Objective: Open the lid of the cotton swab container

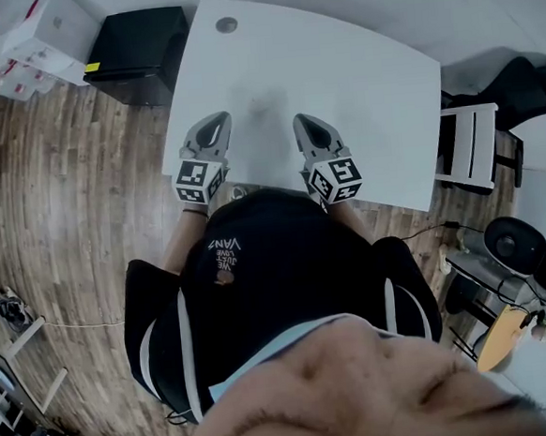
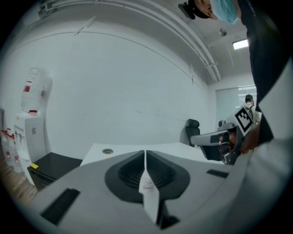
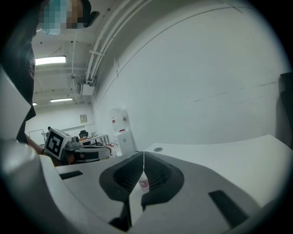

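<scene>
The person stands at the near edge of the white tabletop (image 1: pixel 357 83) with the left gripper (image 1: pixel 217 123) and the right gripper (image 1: pixel 301 122) held side by side over it, a little apart and both pointing out across the surface. That looks to me like a ready stance rather than any working hold. In the left gripper view its fingers (image 2: pixel 132 171) are clenched flat against each other with nothing between them. The right gripper view shows the same, its fingers (image 3: pixel 158 176) pressed together and empty. The cotton swab container is nowhere to be seen in any view. The tabletop ahead of the grippers is bare, apart from a small round cable port (image 1: pixel 227 24) near the far edge. With no lid in reach, I judge that the opening has not begun and the container must first be found or brought in. Holding both tools low and level would suit one steadying the container while the other works the lid. A black cabinet (image 1: pixel 138 54) stands just beside the far left corner.
</scene>
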Demonstrator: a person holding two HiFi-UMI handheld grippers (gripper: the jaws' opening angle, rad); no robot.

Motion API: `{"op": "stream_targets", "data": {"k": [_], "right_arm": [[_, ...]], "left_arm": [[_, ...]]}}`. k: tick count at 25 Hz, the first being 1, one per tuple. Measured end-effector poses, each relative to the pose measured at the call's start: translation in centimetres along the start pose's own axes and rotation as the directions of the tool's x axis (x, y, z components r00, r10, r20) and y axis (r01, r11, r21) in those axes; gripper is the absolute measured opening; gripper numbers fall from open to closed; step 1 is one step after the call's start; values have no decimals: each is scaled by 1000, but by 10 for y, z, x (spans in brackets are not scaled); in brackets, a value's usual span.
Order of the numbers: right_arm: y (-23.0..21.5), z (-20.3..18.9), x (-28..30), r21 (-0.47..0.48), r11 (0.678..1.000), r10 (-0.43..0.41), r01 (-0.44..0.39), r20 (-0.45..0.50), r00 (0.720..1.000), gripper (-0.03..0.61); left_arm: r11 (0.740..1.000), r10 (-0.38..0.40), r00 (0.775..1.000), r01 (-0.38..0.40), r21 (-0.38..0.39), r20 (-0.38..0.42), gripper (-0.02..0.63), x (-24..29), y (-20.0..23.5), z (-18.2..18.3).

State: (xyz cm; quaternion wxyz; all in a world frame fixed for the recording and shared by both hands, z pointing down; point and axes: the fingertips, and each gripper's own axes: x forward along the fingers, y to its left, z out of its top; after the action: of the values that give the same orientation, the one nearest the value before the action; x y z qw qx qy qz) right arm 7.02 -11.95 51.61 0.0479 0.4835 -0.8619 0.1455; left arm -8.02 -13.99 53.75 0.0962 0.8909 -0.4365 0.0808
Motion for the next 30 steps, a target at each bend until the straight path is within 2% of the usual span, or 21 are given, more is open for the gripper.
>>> {"op": "stream_targets", "data": {"k": [13, 17, 30], "right_arm": [[-16, -4, 1, -2, 1000, -2, 2, -26, 1000, 14], [-19, -7, -2, 3, 1000, -12, 12, -30, 999, 14], [-30, -17, -3, 18, 999, -28, 29, -54, 998, 14]], "left_arm": [[1000, -28, 999, 28, 0, -40, 20, 32, -2, -15], [999, -41, 996, 40, -14, -79, 20, 40, -3, -29], [996, -87, 978, 89, 5, -190, 21, 64, -10, -68]]}}
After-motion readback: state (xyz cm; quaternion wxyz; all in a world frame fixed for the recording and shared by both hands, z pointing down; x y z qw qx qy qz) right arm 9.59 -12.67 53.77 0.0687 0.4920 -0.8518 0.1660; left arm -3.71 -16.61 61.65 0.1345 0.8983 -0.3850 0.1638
